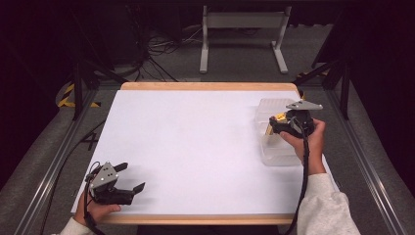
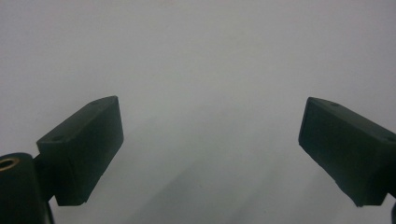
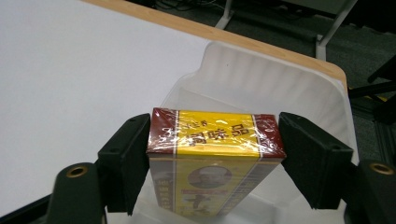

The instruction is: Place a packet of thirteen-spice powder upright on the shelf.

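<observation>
Right tongs pinching wrapped box over the clear bin, left tongs spread and idle.

My right gripper [image 3: 212, 154] has the yellow-and-maroon box [image 3: 215, 140] between its pads, both pads touching the box's short ends, box hanging inside the clear plastic container [image 3: 261, 79] at the table's [image 1: 195, 147] far right. My left gripper [image 1: 131, 177] sits at the near-left corner, jaws wide apart over bare white tabletop, nothing between them.
</observation>
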`<action>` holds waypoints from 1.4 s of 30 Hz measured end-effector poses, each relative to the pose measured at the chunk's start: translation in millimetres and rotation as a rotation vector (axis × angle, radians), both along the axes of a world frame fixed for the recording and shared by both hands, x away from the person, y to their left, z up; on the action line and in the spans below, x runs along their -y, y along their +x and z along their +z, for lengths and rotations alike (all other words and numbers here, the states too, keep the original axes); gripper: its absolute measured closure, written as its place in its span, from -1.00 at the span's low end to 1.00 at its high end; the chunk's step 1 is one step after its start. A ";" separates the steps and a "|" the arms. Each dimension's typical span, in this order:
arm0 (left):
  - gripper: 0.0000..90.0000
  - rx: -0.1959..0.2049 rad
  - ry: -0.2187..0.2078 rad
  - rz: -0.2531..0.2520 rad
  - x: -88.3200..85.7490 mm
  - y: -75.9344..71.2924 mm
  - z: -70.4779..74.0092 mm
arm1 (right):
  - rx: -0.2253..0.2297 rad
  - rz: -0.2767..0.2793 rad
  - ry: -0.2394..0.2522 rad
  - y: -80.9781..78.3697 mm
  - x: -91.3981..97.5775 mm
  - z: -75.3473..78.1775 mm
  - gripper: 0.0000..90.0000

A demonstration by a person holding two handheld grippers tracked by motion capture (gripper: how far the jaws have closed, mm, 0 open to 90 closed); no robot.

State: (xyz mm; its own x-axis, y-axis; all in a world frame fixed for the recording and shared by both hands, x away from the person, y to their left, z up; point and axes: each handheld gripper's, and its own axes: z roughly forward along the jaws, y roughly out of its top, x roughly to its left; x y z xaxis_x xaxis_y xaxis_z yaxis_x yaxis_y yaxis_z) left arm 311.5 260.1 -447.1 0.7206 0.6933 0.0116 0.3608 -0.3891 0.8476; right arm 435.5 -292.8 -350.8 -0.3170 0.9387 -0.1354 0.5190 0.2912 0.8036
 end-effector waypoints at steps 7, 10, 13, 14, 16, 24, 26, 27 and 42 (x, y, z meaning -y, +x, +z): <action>-0.84 -0.002 0.012 -0.004 1.1 0.1 0.0 | -0.013 0.008 -0.014 -2.9 1.4 -2.6 -0.40; -0.84 -0.005 0.008 -0.002 0.9 0.1 -0.2 | -0.026 0.012 -0.026 -3.1 1.7 -4.9 -0.44; -0.84 -0.004 0.010 -0.002 0.5 0.3 -0.4 | -0.032 0.016 -0.025 -3.7 2.0 -6.1 -0.44; -0.84 -0.005 0.010 -0.001 0.6 0.2 -0.4 | -0.038 0.021 -0.029 -4.0 2.4 -6.6 -0.44; -0.84 -0.005 0.011 -0.001 0.5 0.1 -0.4 | -0.041 0.019 -0.029 -4.1 2.7 -7.5 -0.45; -0.84 -0.002 0.016 -0.002 0.7 0.2 -0.4 | -0.044 0.026 -0.027 -6.0 3.3 -7.0 -0.46; -0.84 -0.003 0.016 -0.003 0.8 0.1 -0.4 | -0.046 0.030 -0.025 -7.2 3.5 -6.7 -0.46; -0.84 -0.003 0.016 -0.003 0.9 0.0 -0.5 | -0.046 0.032 -0.024 -7.8 3.7 -6.7 -0.46; -0.84 -0.001 0.026 -0.008 1.8 0.1 -0.8 | -0.040 0.052 -0.029 -20.1 5.7 -6.5 -0.46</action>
State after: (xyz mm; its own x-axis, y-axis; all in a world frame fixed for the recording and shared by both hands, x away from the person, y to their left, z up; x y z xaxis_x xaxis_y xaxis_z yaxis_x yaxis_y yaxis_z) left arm 311.5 258.3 -447.9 0.7262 0.6869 0.0287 0.3587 -0.4141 0.8366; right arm 415.4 -298.5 -357.4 -0.3712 0.9165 -0.1490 0.5341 0.3420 0.7732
